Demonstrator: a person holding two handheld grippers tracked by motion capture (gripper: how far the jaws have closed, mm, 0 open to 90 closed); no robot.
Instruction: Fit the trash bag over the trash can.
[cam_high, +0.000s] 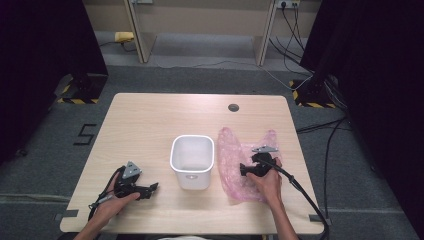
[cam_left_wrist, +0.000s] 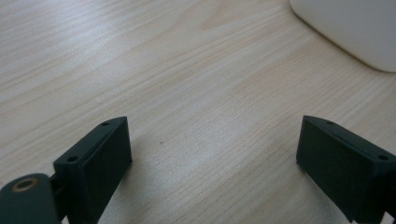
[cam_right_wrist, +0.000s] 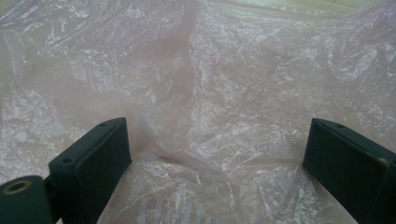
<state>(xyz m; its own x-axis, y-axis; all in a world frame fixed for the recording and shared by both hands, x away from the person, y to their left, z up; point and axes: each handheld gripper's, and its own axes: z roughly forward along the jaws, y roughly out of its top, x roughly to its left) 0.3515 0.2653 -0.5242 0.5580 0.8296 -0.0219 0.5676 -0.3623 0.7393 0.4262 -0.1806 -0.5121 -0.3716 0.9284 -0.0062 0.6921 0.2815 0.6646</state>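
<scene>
**Both grippers open, the bag flat beside the bin**

While we look from above, we see the pink plastic bag (cam_high: 245, 167) lying flat on the wooden table (cam_high: 150, 120), just to the right of the white bin (cam_high: 192, 161). Our right gripper (cam_high: 243, 170) is over the bag; in the right gripper view its jaws stand wide apart above the wrinkled film and hold nothing. Our left gripper (cam_high: 152, 189) rests on the table left of the bin, jaws also wide open, with only bare wood between them.
</scene>
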